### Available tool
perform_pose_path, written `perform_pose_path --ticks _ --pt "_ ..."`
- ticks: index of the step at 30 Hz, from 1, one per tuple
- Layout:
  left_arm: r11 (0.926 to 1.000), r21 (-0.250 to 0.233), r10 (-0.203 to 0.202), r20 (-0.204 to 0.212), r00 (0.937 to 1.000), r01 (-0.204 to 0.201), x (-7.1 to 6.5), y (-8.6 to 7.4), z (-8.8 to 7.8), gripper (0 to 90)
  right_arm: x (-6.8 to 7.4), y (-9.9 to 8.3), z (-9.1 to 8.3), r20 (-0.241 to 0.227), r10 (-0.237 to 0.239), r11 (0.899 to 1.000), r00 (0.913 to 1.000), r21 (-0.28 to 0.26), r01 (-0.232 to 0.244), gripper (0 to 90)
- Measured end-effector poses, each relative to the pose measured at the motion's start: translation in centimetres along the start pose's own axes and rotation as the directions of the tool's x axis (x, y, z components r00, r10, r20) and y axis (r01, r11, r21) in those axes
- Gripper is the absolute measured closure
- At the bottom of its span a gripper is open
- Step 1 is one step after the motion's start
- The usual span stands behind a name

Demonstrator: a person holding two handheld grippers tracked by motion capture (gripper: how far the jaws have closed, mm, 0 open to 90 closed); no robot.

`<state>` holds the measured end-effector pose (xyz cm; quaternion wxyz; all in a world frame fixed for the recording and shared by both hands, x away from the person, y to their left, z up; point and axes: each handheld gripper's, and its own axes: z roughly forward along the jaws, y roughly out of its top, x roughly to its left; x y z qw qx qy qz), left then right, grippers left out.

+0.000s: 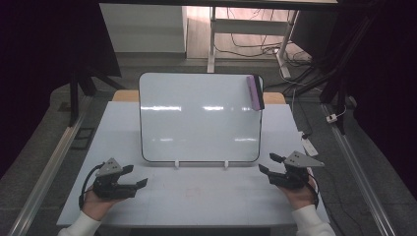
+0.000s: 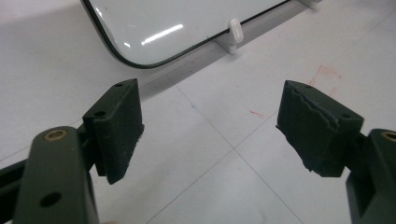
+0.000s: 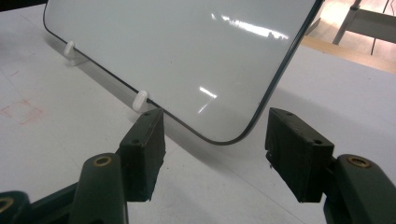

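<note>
A blank whiteboard (image 1: pixel 199 115) stands tilted on two small white feet in the middle of the table. A purple and black eraser (image 1: pixel 255 92) clings to its top right corner. My left gripper (image 1: pixel 135 177) rests open near the table's front left, with nothing between its jaws. Its own view shows the board's lower corner (image 2: pixel 140 60) and one white foot (image 2: pixel 235 32) ahead. My right gripper (image 1: pixel 270 163) is open at the front right, empty, facing the board's lower right corner (image 3: pixel 229 137). Another white foot (image 3: pixel 139 101) sits just beyond its left jaw.
The pale table (image 1: pixel 196 201) carries faint red marks (image 2: pixel 327 74) in front of the board. A white object (image 1: pixel 309 146) lies by the table's right edge. Cables and desk legs (image 1: pixel 255 46) fill the floor behind.
</note>
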<state>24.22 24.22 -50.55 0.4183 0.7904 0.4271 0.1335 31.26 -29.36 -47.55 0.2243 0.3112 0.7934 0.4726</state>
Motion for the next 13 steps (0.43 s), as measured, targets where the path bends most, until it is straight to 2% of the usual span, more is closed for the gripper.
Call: perform_pose_path --ticks 13 --pt "1.0000 -0.003 0.002 0.001 1.0000 -0.002 0.01 0.03 -0.04 22.8 0.30 -0.53 0.30 -0.005 -0.019 1.000 0.9998 0.023 0.019 37.4"
